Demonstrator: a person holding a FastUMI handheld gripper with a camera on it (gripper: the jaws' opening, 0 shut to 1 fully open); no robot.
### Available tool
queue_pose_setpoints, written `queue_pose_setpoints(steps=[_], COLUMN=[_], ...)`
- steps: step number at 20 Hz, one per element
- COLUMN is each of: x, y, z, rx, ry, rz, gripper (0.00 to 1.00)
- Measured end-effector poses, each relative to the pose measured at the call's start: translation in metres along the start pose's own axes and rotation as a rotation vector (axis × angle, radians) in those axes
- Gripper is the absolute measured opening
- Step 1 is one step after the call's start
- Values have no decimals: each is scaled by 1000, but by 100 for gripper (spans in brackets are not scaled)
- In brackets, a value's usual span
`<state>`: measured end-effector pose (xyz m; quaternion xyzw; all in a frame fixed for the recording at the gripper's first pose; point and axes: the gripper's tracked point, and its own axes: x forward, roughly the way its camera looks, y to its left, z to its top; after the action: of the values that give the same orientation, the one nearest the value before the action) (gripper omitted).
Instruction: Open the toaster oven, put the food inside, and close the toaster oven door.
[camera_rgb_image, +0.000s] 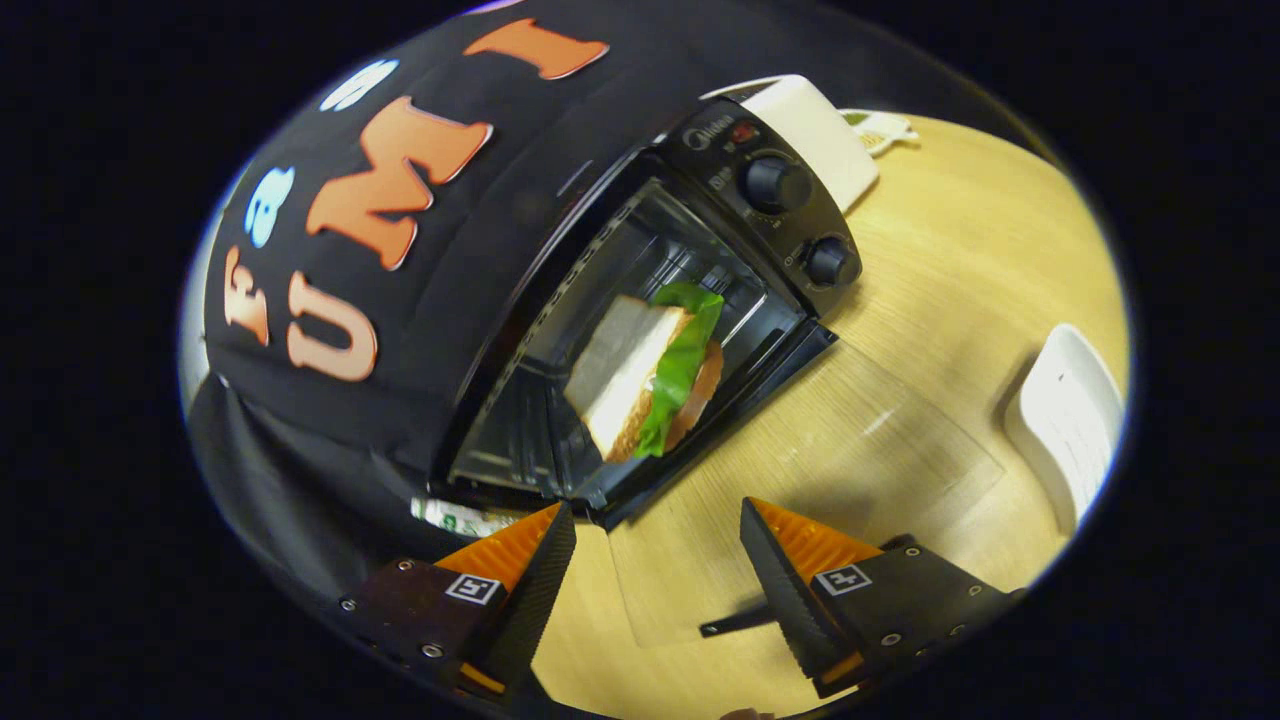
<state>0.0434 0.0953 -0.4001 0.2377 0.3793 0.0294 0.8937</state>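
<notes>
The black toaster oven (640, 330) stood open, its glass door (800, 480) folded down flat on the table; the sandwich (650, 375) lay inside.

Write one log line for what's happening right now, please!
gripper: open, empty | sandwich: inside toaster oven | glass door: open, flat on table | next: close door

Light wooden tabletop (960, 270), black cloth wall (300, 450) behind – even, bright lighting
</notes>
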Motion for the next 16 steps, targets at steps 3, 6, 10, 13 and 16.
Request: queue_pose_setpoints(steps=[3, 6, 10, 13, 16], x=[-27, -34, -32, -26, -11], y=[-25, -46, -71, -83, -85], z=[-10, -33, -55, -69, -77], rx=[-250, -402, -541, -671, -727], ry=[-28, 17, 66, 109, 136], rz=[-113, -169, -243, -277, -284], gripper=[98, 98, 99, 99, 99])
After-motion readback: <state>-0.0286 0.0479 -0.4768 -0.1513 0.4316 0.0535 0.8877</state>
